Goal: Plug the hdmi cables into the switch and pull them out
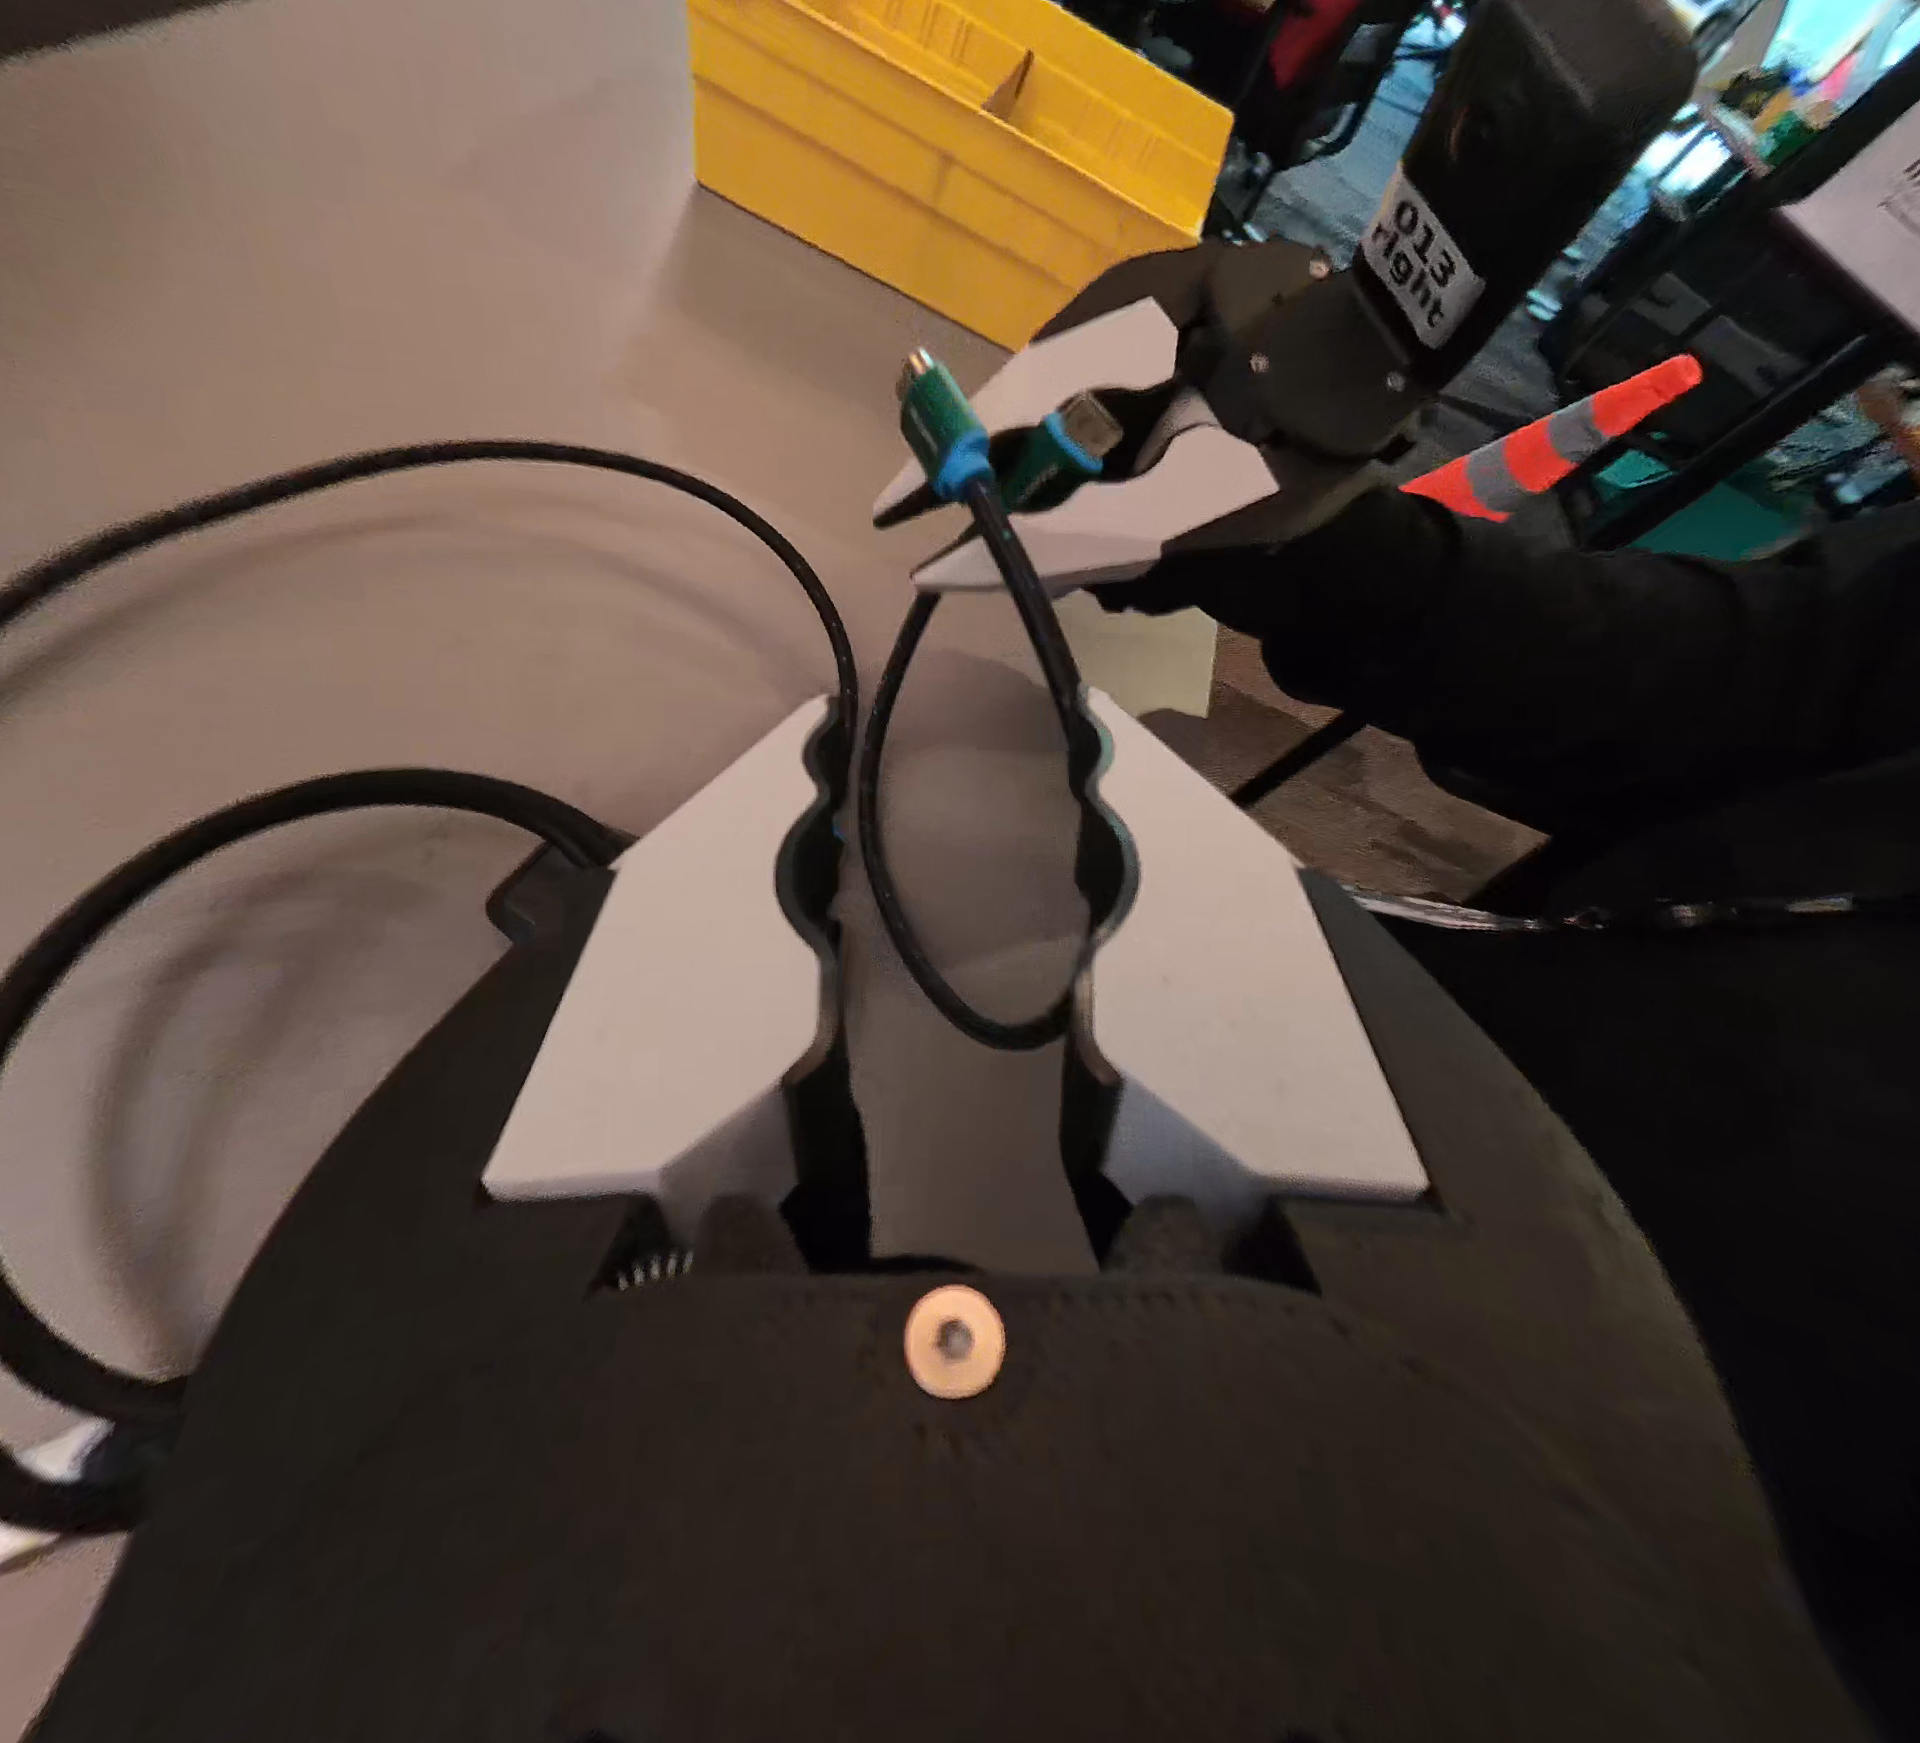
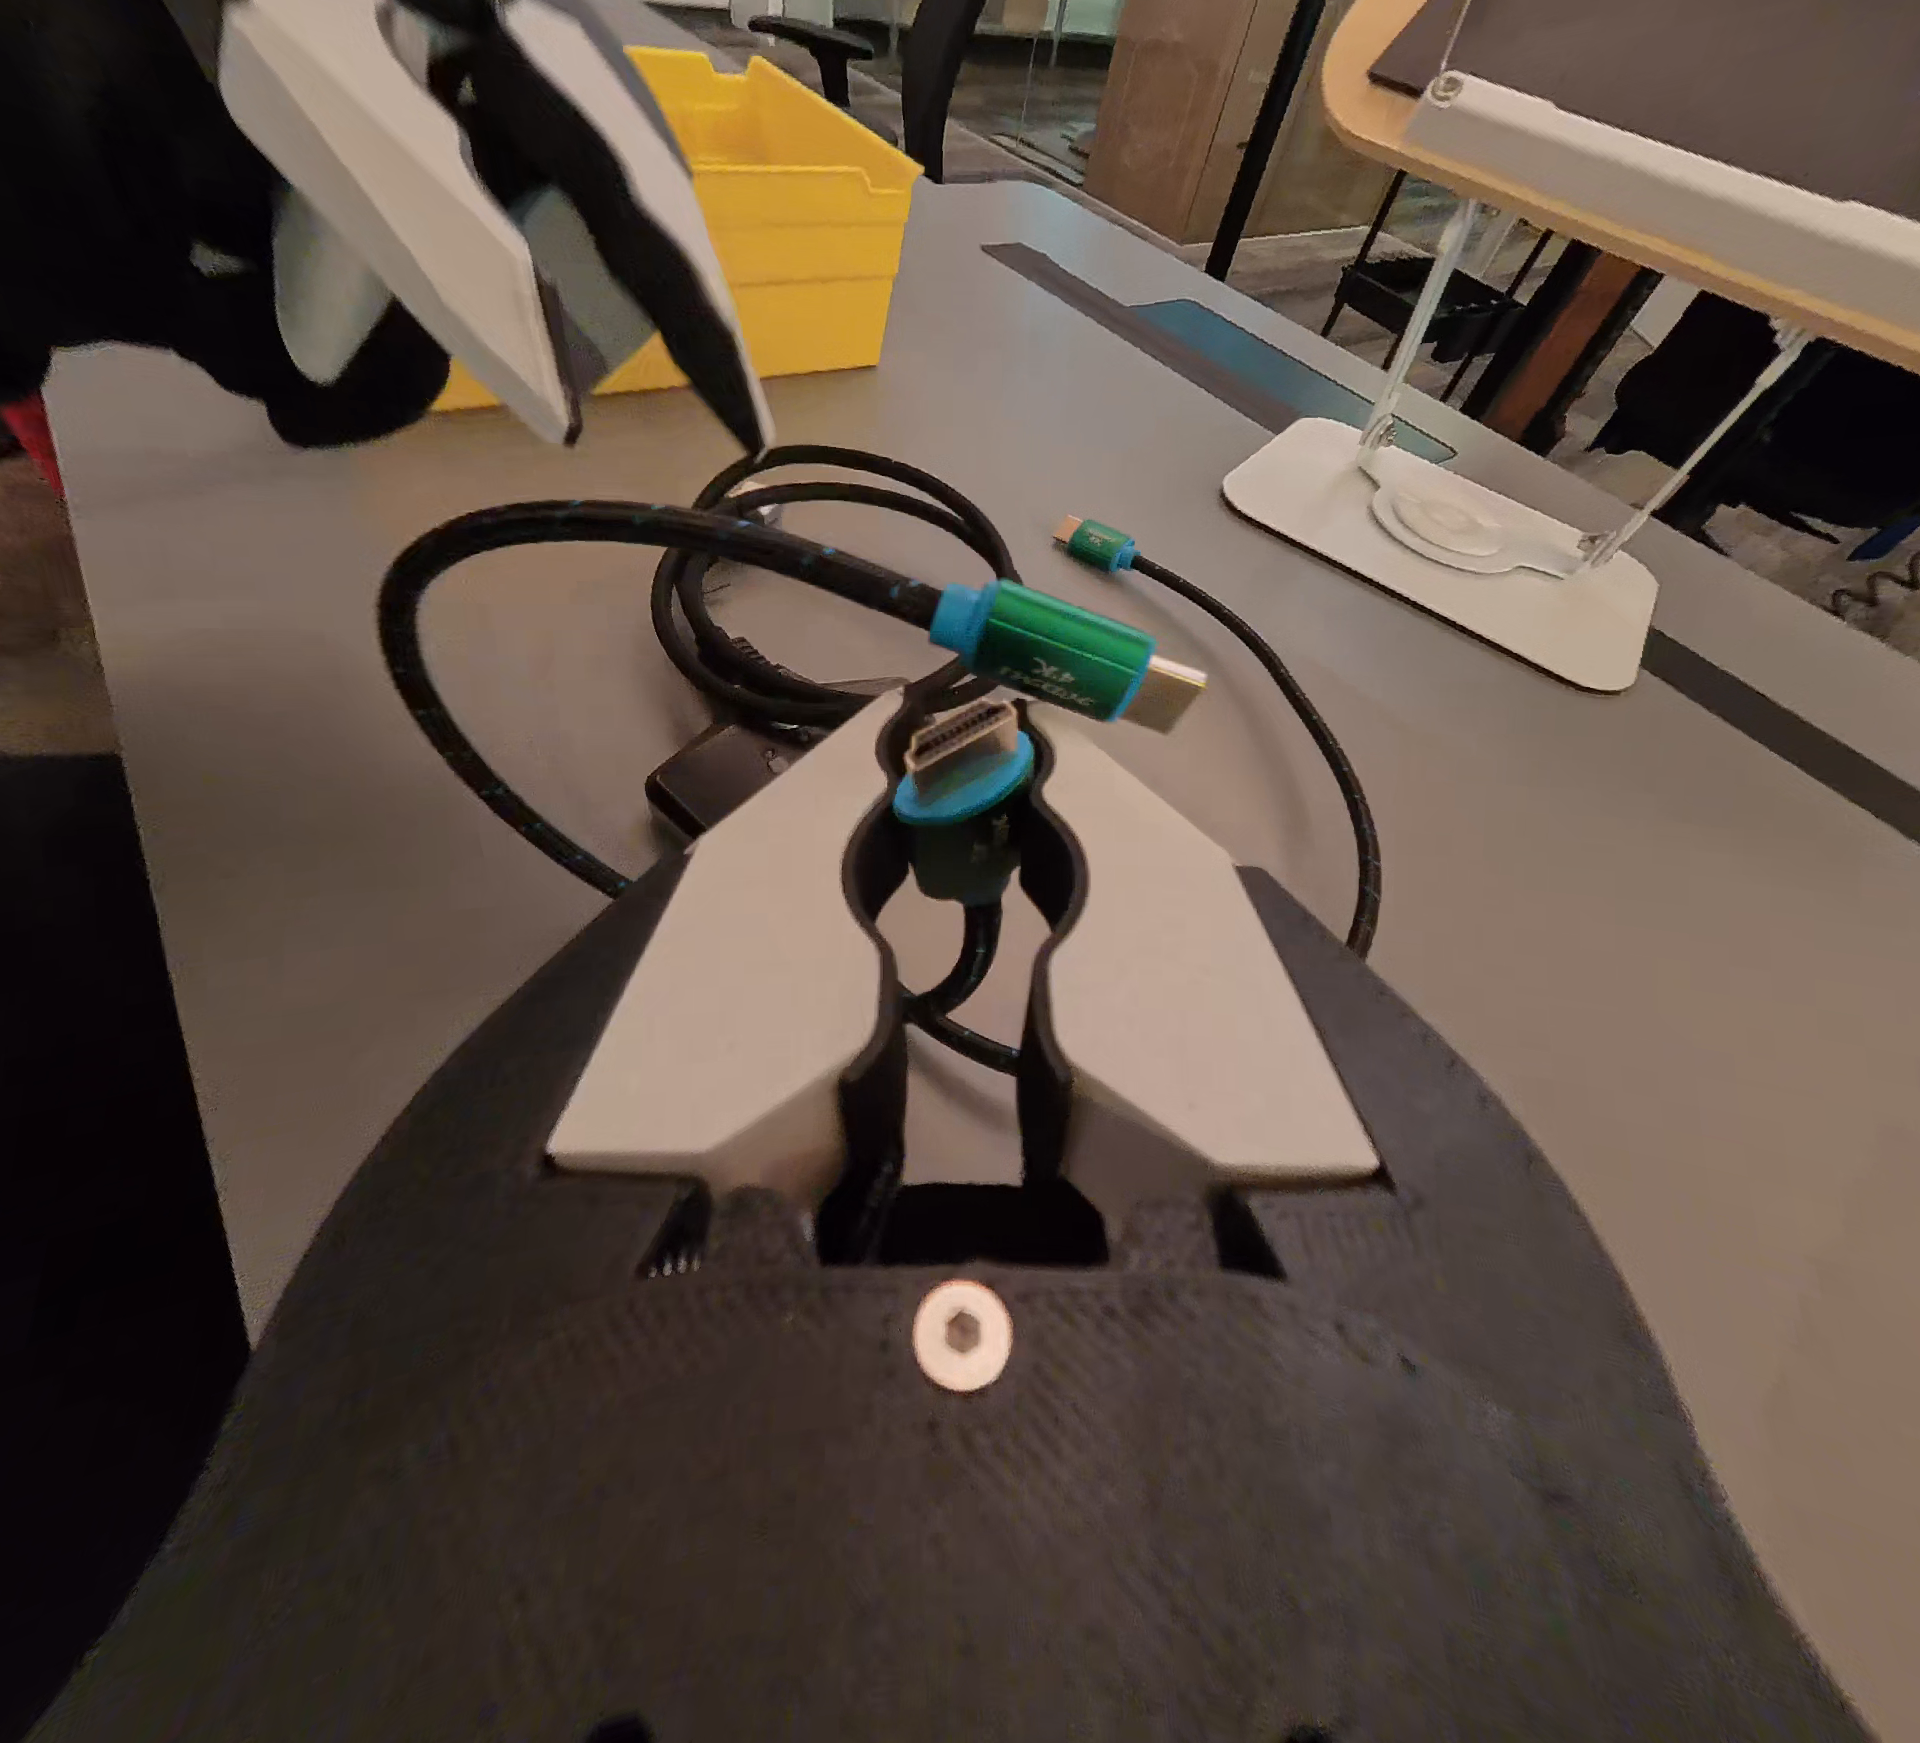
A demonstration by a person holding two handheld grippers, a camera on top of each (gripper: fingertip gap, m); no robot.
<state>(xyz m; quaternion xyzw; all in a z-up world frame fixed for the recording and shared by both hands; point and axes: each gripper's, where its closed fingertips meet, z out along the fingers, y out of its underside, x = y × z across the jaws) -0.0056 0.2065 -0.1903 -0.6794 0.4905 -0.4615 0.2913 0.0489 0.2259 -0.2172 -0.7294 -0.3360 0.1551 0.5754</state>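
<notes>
A grey table [image 2: 1351, 1018] is seen carrying everything, with a yellow bin [image 1: 935, 124] set toward its far edge and a white stand [image 2: 1455, 571] with clear legs placed on the right side in the right wrist view. Black braided cables [image 2: 727, 540] are looped in loose coils over the middle of the table. A small black box [image 2: 717, 774], taken to be the switch, is partly hidden behind the tip of the right claw [image 2: 961, 820] and lies flat on the table beside the coils. The right claw is pressed together on a green plug [image 2: 961, 846] with a blue collar, which is pinched between the notched pads with its metal end pointing forward. A second green plug [image 2: 1060, 649] is held in the air just beyond the claw tip, its metal end pointing right; what supports it cannot be told. A third, smaller green plug [image 2: 1096, 540] is laid on the table farther off, apart from the switch. The left claw [image 1: 961, 862] is spread, and a thin loop of cable [image 1: 883, 862] is seen passing between its fingers without being squeezed.
</notes>
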